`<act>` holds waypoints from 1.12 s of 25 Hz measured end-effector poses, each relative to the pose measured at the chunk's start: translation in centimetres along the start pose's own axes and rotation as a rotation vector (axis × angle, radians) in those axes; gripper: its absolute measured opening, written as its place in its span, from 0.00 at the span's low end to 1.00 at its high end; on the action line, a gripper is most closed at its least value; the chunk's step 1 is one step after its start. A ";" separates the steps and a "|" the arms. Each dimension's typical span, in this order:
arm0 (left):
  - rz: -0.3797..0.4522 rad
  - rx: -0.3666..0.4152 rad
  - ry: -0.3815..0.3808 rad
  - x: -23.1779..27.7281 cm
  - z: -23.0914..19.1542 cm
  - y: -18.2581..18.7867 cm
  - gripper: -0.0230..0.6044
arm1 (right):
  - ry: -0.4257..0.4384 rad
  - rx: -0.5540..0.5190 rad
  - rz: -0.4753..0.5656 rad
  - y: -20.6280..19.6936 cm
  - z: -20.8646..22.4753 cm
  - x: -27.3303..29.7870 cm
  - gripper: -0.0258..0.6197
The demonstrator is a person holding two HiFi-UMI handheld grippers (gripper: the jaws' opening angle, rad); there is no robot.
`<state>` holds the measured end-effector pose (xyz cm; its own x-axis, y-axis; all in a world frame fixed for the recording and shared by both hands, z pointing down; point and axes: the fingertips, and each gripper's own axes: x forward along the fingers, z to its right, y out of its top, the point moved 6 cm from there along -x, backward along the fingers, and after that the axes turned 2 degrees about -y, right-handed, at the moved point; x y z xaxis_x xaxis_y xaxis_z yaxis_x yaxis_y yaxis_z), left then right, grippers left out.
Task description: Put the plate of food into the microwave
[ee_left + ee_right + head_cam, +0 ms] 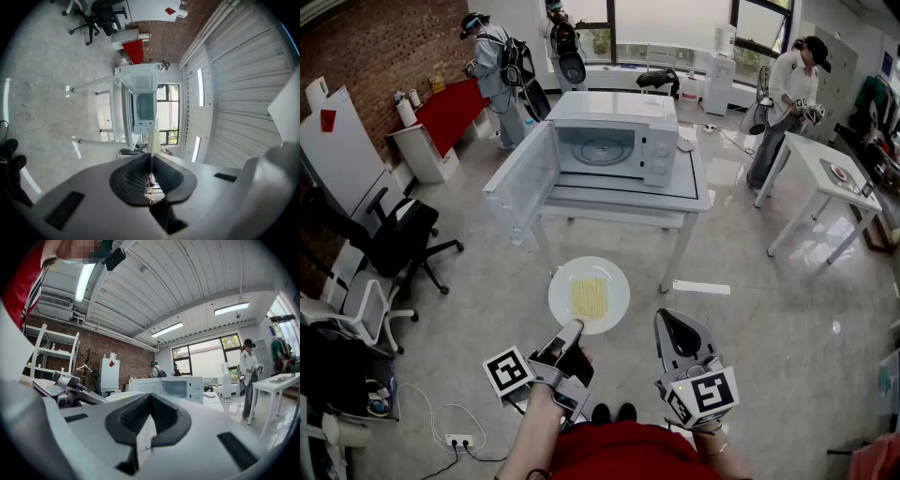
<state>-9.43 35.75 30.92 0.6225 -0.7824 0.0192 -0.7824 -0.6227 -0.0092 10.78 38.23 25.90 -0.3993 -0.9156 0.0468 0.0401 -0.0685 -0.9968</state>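
A white plate (589, 293) carrying a strip of yellow noodles (588, 297) hangs over the floor in front of me. My left gripper (572, 327) is shut on its near rim. In the left gripper view the plate (153, 138) shows edge-on as a thin pale line running out from the shut left gripper (151, 157). The white microwave (614, 141) stands on a white table (623, 199) ahead, its door (520, 183) swung open to the left and its cavity in sight. My right gripper (666, 319) is shut and holds nothing, just right of the plate and apart from it.
Black office chairs (398, 239) stand at the left by a brick wall. People stand beyond the microwave table (492, 66) and at the right (787, 94) beside a second white table (825, 173). A power strip (457, 441) with cables lies on the floor at lower left.
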 end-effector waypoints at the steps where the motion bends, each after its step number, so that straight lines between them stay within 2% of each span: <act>1: 0.002 0.000 0.000 0.0 -0.1 0.0 0.07 | 0.002 -0.001 0.002 0.0 0.0 0.0 0.06; 16: 0.008 -0.007 -0.003 0.0 -0.3 -0.3 0.07 | 0.014 -0.007 0.002 -0.3 -0.1 0.0 0.06; 28: 0.045 0.014 -0.001 2.4 0.3 -0.9 0.07 | 0.088 -0.020 -0.002 -0.1 2.8 -0.1 0.06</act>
<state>-7.21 34.50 30.67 0.5870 -0.8094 0.0177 -0.8090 -0.5873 -0.0237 13.38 37.17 26.17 -0.4784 -0.8771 0.0434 0.0212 -0.0610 -0.9979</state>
